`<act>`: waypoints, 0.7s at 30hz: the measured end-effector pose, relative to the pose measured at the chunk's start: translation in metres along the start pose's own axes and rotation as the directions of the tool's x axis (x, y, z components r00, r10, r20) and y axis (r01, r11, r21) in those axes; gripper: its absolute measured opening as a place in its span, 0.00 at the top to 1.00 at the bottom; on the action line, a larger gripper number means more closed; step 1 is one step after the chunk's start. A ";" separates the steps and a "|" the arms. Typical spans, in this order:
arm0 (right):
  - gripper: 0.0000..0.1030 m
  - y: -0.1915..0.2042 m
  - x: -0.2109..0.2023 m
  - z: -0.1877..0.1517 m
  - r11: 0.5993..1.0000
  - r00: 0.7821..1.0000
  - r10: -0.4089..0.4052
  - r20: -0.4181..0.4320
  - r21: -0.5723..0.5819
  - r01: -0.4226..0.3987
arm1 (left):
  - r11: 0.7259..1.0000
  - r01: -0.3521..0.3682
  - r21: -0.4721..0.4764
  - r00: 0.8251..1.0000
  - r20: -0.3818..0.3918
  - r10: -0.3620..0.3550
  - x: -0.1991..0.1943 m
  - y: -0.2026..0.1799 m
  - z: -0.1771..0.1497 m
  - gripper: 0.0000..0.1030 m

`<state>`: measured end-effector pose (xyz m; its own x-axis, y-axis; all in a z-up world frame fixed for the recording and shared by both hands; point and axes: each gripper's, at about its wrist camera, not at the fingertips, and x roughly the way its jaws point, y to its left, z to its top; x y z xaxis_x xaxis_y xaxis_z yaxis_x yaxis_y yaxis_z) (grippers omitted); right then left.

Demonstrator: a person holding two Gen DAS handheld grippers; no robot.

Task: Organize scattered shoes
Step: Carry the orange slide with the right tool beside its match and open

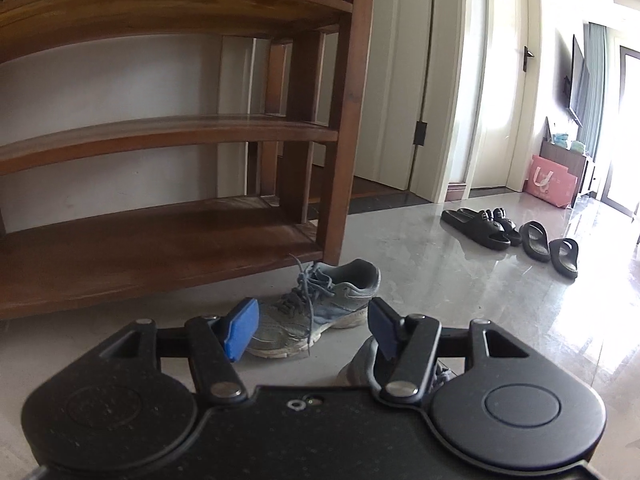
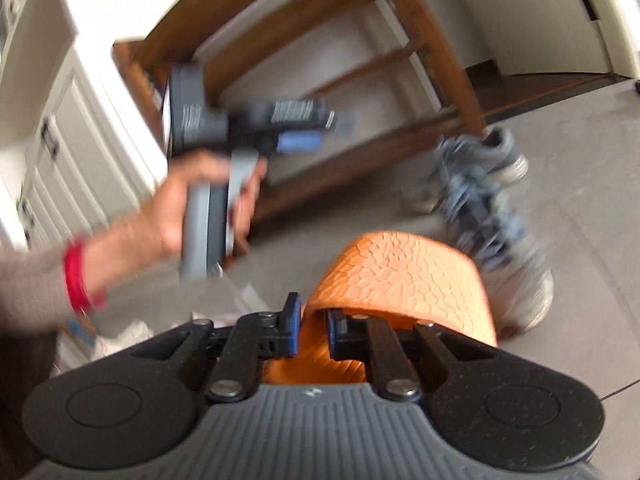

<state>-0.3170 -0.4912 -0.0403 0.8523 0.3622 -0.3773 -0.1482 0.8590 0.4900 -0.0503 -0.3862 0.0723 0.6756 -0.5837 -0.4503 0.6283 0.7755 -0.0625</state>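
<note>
Daylit, fisheye-warped; right view motion-blurred

A grey mesh running shoe with blue laces and a worn white sole (image 1: 320,312) is lying on its sole on the pale glossy floor, just in front of the corner post of a dark brown wooden shoe rack with three bare shelves (image 1: 160,132), its laces hanging loose. A second grey shoe (image 1: 360,364) is showing only in part nearer the camera. Four black plastic slide sandals (image 1: 516,236) are sitting well apart from these, further along the floor, clustered unevenly. An orange rubber slide sandal with a cracked-scale texture (image 2: 400,280) is being carried above the floor, its strap wall pinched.
</note>
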 end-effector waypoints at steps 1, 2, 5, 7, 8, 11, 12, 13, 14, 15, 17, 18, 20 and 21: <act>0.87 0.006 0.013 -0.007 0.999 0.999 -0.022 -0.027 -0.049 0.021 | 1.000 -0.007 0.000 1.000 0.000 0.007 -0.002 0.001 0.000 0.42; 0.86 0.009 0.025 -0.014 0.996 0.998 -0.033 -0.057 -0.084 0.028 | 1.000 -0.011 -0.001 1.000 0.000 0.011 -0.003 0.003 0.001 0.42; 0.86 -0.004 0.051 -0.033 1.000 0.991 0.027 -0.132 -0.009 -0.028 | 1.000 -0.026 0.008 1.000 0.005 0.026 -0.008 0.008 0.001 0.41; 0.85 -0.007 0.058 -0.039 1.000 0.990 0.021 -0.137 -0.014 -0.023 | 0.999 -0.036 0.017 0.999 0.006 0.036 -0.008 0.011 0.001 0.40; 0.85 -0.010 0.063 -0.039 1.000 0.990 -0.008 -0.144 -0.021 0.005 | 0.999 -0.038 0.013 0.999 -0.001 0.038 -0.007 0.012 -0.001 0.40; 0.80 -0.032 0.085 -0.035 0.996 0.983 -0.076 -0.167 0.032 0.083 | 0.999 -0.032 -0.003 0.999 -0.026 0.032 -0.002 0.012 -0.004 0.40; 0.79 -0.042 0.091 -0.031 0.994 0.982 -0.068 -0.173 0.071 0.082 | 1.000 -0.023 0.004 0.999 -0.032 0.023 0.000 0.011 -0.005 0.39; 0.70 -0.046 0.092 -0.028 0.994 0.982 -0.052 -0.179 0.087 0.068 | 1.000 -0.008 0.017 0.999 -0.042 0.009 0.002 0.008 -0.007 0.38; 0.58 -0.045 0.092 -0.025 0.995 0.981 -0.043 -0.189 0.082 0.059 | 1.000 0.007 0.030 0.999 -0.050 -0.005 0.004 0.006 -0.008 0.37; 0.35 -0.043 0.089 -0.022 0.997 0.977 -0.032 -0.209 0.066 0.046 | 0.999 0.025 0.040 0.998 -0.066 -0.023 0.007 0.003 -0.011 0.35; 0.30 -0.036 0.074 -0.014 0.999 0.965 -0.030 -0.261 0.029 0.039 | 0.997 0.055 0.046 0.994 -0.099 -0.050 0.014 -0.001 -0.018 0.34; 0.30 -0.035 0.065 -0.010 0.999 0.960 -0.027 -0.278 0.032 0.038 | 0.996 0.076 0.047 0.991 -0.117 -0.070 0.019 -0.005 -0.022 0.34; 0.30 -0.033 0.046 -0.005 0.999 0.952 -0.020 -0.305 0.040 0.034 | 0.992 0.115 0.052 0.983 -0.146 -0.107 0.028 -0.012 -0.031 0.34; 0.28 -0.032 0.040 -0.004 0.999 0.950 -0.010 -0.313 0.047 0.026 | 0.990 0.133 0.055 0.979 -0.161 -0.122 0.034 -0.017 -0.035 0.34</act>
<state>-0.2803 -0.5032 -0.0741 0.6538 0.4484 -0.6096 -0.1022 0.8505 0.5160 -0.0518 -0.4106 0.0271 0.5229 -0.6279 -0.5765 0.7326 0.6768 -0.0727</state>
